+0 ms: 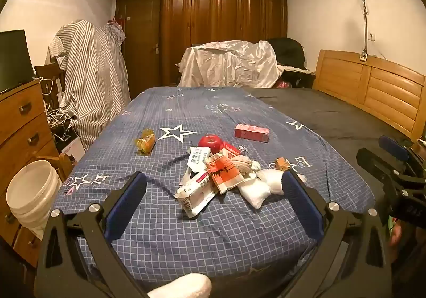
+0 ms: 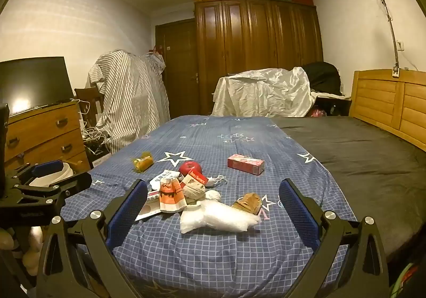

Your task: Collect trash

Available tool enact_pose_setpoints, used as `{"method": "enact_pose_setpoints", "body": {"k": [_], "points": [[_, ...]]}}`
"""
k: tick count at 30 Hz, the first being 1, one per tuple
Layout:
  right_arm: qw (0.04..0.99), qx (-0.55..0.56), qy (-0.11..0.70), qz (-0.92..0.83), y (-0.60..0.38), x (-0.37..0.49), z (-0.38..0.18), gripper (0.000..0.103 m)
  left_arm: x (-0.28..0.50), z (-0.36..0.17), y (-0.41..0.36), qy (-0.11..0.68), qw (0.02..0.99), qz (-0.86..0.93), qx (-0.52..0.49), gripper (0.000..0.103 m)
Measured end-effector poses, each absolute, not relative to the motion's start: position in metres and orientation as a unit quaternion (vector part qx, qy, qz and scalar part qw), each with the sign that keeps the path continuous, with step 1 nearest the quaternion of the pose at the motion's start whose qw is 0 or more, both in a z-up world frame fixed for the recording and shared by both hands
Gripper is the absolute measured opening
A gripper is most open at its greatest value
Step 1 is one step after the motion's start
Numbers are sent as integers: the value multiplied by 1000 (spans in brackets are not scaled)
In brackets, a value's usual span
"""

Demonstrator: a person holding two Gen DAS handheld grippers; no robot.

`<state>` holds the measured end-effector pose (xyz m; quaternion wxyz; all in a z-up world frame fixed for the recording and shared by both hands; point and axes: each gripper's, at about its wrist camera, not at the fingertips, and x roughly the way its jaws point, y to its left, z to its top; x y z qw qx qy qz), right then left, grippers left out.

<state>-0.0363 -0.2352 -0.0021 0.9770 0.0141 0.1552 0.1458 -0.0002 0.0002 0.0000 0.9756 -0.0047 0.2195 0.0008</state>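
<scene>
A star-print blue bedspread in a wardrobe-backed bedroom carries a trash pile, both grippers, left and right, spread apart, empty.

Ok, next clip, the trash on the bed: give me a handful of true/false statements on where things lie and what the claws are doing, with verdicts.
1. Both claws are open and hold nothing. True: left claw and right claw both stand open above the blue star sheet.
2. The red apple sits alone at the far end of the bed. False: it touches the back of the wrapper pile.
3. The pink box lies apart from the pile. True.
4. The white bucket stands on the bed. False: it stands beside the bed, near the wooden drawers.
5. The yellow wrapper lies apart, left of the pile. True.
</scene>
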Motion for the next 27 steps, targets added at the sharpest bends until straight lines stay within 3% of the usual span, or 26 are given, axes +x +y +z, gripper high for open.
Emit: {"method": "enact_pose_setpoints", "body": {"k": [27], "points": [[975, 9, 158, 154, -228, -37, -5, 99, 4, -6, 3, 235, 972, 10, -1, 98]]}}
